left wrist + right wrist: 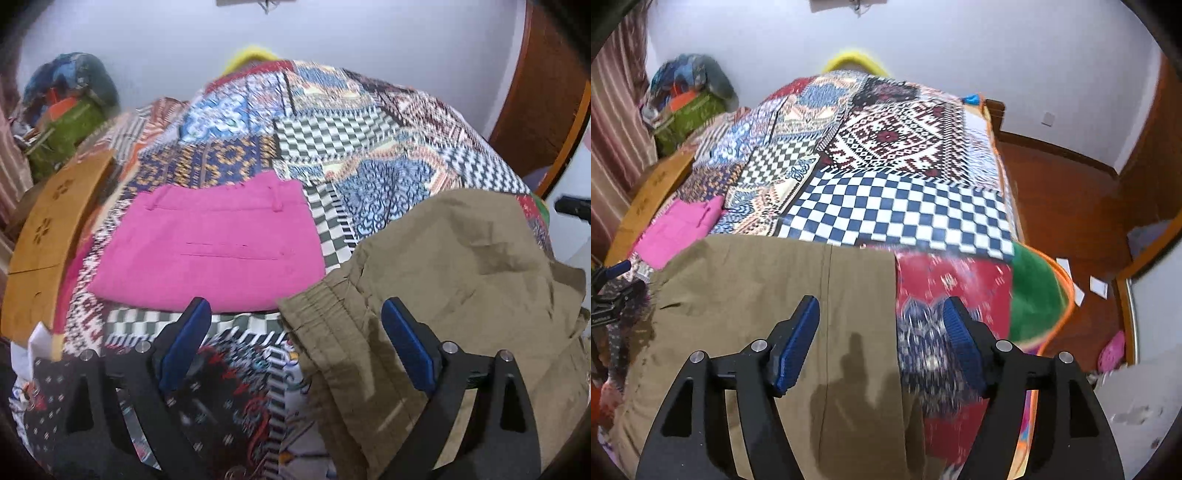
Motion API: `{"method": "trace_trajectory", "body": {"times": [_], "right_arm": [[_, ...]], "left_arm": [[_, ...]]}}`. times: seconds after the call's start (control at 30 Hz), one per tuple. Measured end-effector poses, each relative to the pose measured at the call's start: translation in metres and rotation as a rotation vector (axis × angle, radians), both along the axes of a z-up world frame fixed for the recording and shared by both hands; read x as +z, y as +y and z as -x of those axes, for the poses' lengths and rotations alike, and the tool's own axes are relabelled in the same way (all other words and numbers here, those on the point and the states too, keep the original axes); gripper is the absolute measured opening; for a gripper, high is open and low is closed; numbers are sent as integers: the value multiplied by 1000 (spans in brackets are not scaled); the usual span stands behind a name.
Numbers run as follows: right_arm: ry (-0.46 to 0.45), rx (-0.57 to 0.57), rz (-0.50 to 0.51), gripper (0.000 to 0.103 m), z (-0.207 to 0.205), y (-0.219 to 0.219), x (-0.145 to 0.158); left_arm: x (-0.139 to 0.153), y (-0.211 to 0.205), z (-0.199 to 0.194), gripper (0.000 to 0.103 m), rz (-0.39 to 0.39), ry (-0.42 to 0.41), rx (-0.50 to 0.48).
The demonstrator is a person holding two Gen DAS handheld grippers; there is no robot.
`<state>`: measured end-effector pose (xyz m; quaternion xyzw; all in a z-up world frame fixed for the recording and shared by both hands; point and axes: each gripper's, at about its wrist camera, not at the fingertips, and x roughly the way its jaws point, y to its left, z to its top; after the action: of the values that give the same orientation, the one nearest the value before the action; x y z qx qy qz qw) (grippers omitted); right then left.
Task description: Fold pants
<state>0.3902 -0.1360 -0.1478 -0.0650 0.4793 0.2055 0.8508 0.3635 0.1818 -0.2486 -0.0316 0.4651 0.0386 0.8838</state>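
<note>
Left wrist view: the left hand-held gripper [295, 354] is seen spread, nothing pinched; its blue pads [406, 347] straddle the elastic waistband edge of the olive-khaki cotton pants [461, 266], which lie at 3 to 5 o'clock on the patchwork-quilted bed [332, 140]. A folded pink fabric pair of pants [210, 251] lies at 9 to 10 o'clock, just beside the khaki pair. Count: two pants, one wooden headboard panel [48, 229] at 8 o'clock.

Right wrist view: the right hand-held gripper [882, 343] is spread, nothing between the pads; the khaki pants' straight folded edge runs under it at 6 to 9 o'clock. The fold looks laid and released. Best next: layers should be pinched together at the edge, lifted evenly by both grippers, corners matched, wrinkles smoothed first. Three white paper scraps [1099, 286] are counted on the floor at 3 o'clock.
</note>
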Motion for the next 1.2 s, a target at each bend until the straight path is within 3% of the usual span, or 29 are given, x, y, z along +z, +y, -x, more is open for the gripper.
{"method": "trace_trajectory", "body": {"times": [0.1, 0.27, 0.43, 0.53, 0.73, 0.9, 1.2], "right_arm": [[47, 13, 10, 66, -20, 8, -16], [143, 36, 46, 66, -44, 23, -51], [188, 71, 28, 71, -46, 32, -65], [189, 86, 13, 60, -44, 32, -64], [168, 132, -1, 15, -36, 48, -60], [109, 118, 13, 11, -35, 54, -51], [-48, 59, -100, 10, -38, 39, 4]], "left_arm": [[-17, 0, -13, 94, 11, 37, -17], [-29, 2, -21, 94, 63, 31, -34], [-35, 0, -24, 84, 98, 40, -55], [-37, -3, -25, 76, 114, 45, -67], [-33, -7, -23, 68, 101, 38, -70], [-26, -5, -18, 58, 93, 20, -51], [-1, -1, -10, 49, 61, -52, -27]]}}
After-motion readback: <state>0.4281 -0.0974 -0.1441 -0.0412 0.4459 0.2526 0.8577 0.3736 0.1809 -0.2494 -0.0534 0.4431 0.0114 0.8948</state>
